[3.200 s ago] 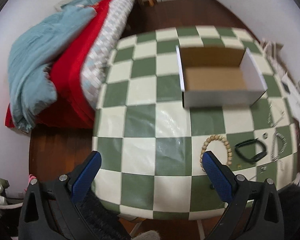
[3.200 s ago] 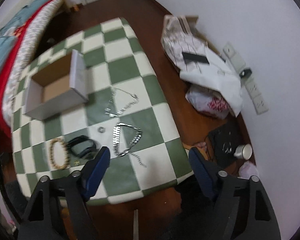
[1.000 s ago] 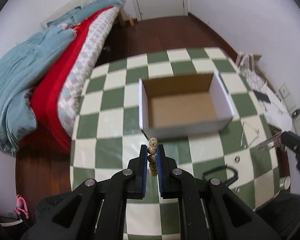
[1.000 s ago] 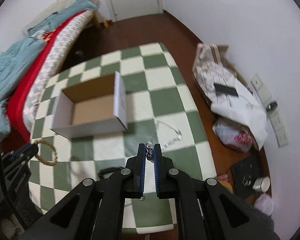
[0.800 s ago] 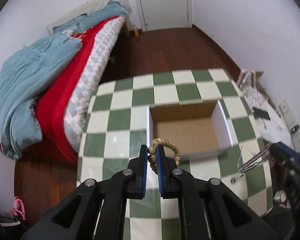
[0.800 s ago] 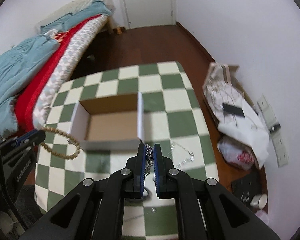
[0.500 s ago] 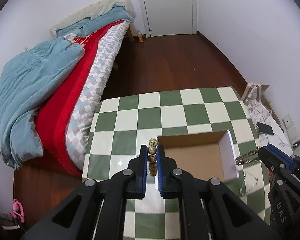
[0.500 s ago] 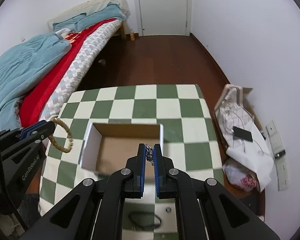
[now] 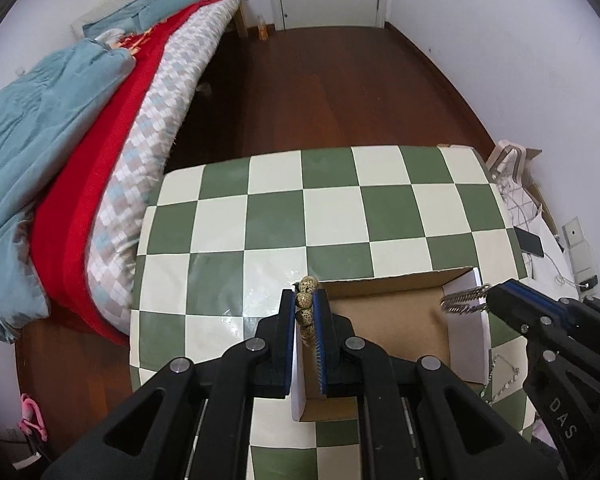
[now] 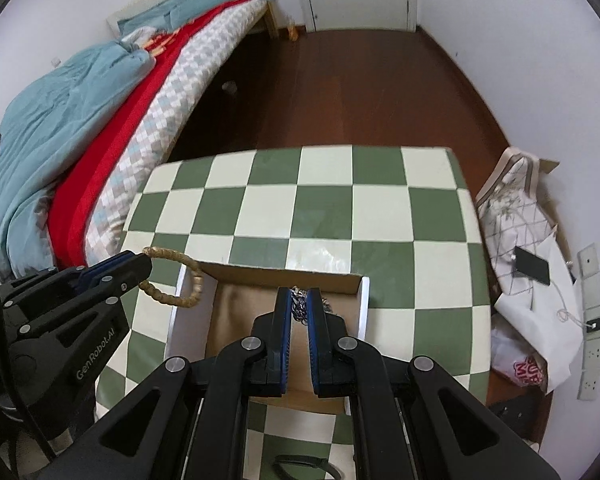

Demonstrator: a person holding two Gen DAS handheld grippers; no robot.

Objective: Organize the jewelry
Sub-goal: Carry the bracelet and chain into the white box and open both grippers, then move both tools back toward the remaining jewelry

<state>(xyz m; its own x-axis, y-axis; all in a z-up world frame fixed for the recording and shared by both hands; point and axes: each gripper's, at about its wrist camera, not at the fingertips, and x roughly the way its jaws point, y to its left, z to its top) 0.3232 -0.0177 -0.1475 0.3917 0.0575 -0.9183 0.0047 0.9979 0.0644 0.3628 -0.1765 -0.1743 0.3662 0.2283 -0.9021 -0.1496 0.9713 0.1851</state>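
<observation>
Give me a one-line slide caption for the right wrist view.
Right gripper pinches a metal chain over the open cardboard box while the left gripper holds a beaded bracelet at its edge.

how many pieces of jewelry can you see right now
4. A beaded bracelet in the left gripper at the box's left wall; a metal chain in the right gripper over it; a thin necklace and black bracelet on the table. Others may be hidden.

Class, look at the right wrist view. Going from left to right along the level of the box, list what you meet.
Left gripper → bead bracelet → box → right gripper holding the chain → white bags on the floor → power strip.
</observation>
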